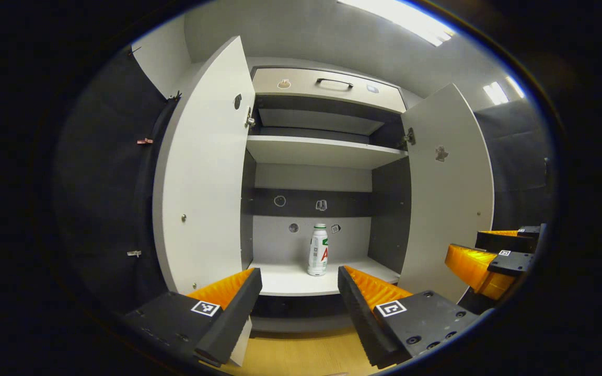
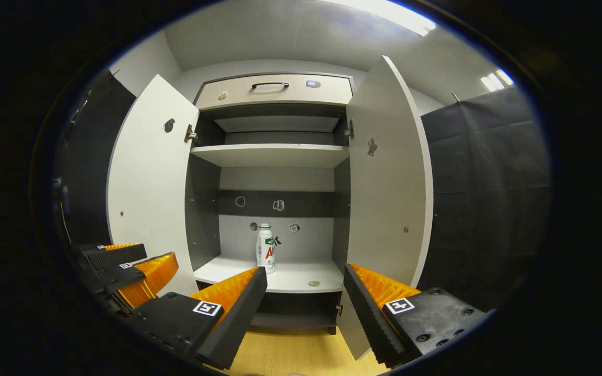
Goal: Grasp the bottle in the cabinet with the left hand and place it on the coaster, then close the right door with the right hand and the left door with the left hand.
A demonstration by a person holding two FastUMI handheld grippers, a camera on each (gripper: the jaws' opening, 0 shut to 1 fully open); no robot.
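Ahead, bottle [image 1: 318, 249] alone on shelf [image 1: 290, 279], doors wide; both tongs [image 1: 299, 308] [image 2: 305, 308] agape, empty.

I read this as staged recording booth, not lived-in home. Landmark: white cabinet [image 2: 275, 156] with grey interior, both doors swung wide. Black cloth wall [image 2: 484, 198] hangs right of cabinet, more cloth left of it, pinned with clips [image 1: 145, 141]. Above cabinet: plain pale ceiling, strip lights [image 1: 400, 18]. Below cabinet: light wood-look floor [image 2: 290, 350]. Inside cabinet, small stickers [image 2: 278, 204] dot back panel. Drawer with dark handle [image 2: 269, 84] tops cabinet. I see shelves nearly bare, single bottle [image 2: 265, 248] on lower shelf.
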